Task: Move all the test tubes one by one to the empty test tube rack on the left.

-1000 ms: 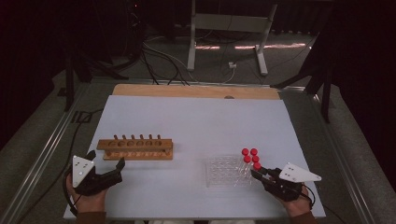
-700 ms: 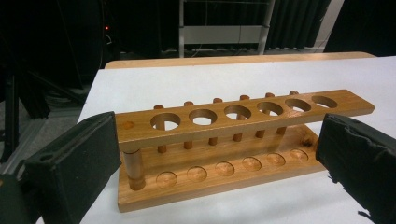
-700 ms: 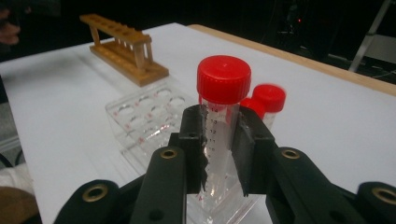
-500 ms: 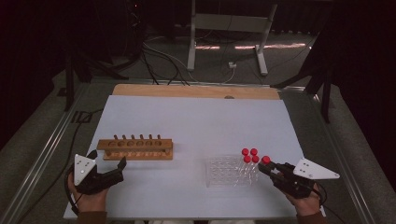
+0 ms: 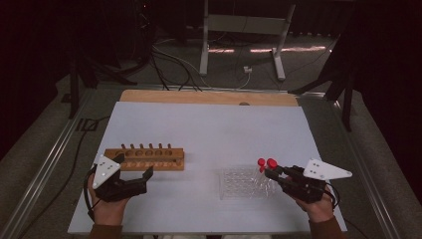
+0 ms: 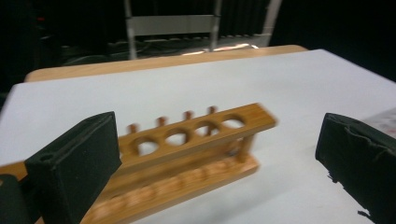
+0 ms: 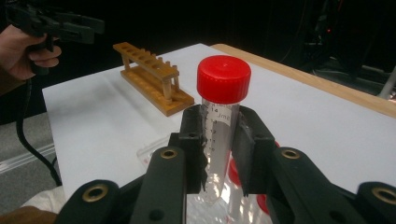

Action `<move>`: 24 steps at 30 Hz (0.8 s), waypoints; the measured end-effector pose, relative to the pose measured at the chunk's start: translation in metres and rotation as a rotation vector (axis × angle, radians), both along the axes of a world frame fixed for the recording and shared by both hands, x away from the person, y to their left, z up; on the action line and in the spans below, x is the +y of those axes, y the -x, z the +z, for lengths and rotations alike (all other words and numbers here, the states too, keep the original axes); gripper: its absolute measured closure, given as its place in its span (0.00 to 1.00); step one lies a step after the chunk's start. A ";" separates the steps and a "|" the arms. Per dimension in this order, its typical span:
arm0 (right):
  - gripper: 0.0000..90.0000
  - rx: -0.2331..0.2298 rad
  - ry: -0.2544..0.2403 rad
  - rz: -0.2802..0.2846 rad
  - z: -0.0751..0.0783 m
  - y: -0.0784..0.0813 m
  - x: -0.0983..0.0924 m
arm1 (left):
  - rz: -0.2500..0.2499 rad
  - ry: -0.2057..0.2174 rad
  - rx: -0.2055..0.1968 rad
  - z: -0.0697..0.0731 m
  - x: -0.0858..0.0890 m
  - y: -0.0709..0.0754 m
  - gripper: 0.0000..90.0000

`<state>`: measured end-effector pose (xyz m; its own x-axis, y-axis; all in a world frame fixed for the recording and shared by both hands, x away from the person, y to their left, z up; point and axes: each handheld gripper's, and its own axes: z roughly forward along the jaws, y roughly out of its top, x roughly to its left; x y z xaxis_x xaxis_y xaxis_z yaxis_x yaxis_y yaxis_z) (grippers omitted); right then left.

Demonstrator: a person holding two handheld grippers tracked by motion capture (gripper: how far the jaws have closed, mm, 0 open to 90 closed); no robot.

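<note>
The right gripper (image 7: pixel 219 154) is clamped on a clear tube (image 7: pixel 218 135) with a red cap (image 7: pixel 223 78); its pads squeeze the tube's sides below the cap, and the tube stands upright between them. Directly beneath it sits the clear rack (image 5: pixel 244 183), where more red-capped tubes (image 5: pixel 261 163) stand just beside the held one. Farther out from this gripper, across the white tabletop (image 5: pixel 219 134), stands the wooden rack (image 5: pixel 147 158).

The left gripper (image 5: pixel 133 172) has its jaws spread wide with nothing between them. The wooden rack is just ahead of it, and its round holes are seen between the jaws in the left gripper view.
</note>
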<state>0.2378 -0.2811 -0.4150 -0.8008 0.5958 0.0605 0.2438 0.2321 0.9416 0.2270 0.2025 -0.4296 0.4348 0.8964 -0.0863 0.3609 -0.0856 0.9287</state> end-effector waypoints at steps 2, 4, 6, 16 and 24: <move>0.83 0.003 0.004 0.009 0.000 -0.003 0.006 | -0.027 0.004 0.007 0.005 -0.007 -0.002 0.01; 0.83 0.002 0.007 0.014 0.001 -0.004 0.009 | -0.042 0.008 0.010 0.007 -0.010 -0.003 0.01; 0.83 0.007 0.014 0.028 0.001 -0.008 0.019 | -0.073 0.010 0.014 0.012 -0.017 -0.006 0.01; 0.83 0.025 0.034 0.068 0.005 -0.017 0.049 | -0.211 -0.008 0.031 0.032 -0.054 -0.018 0.03; 0.83 0.029 0.037 0.100 0.010 -0.023 0.073 | -0.293 0.009 0.041 0.043 -0.079 -0.027 0.05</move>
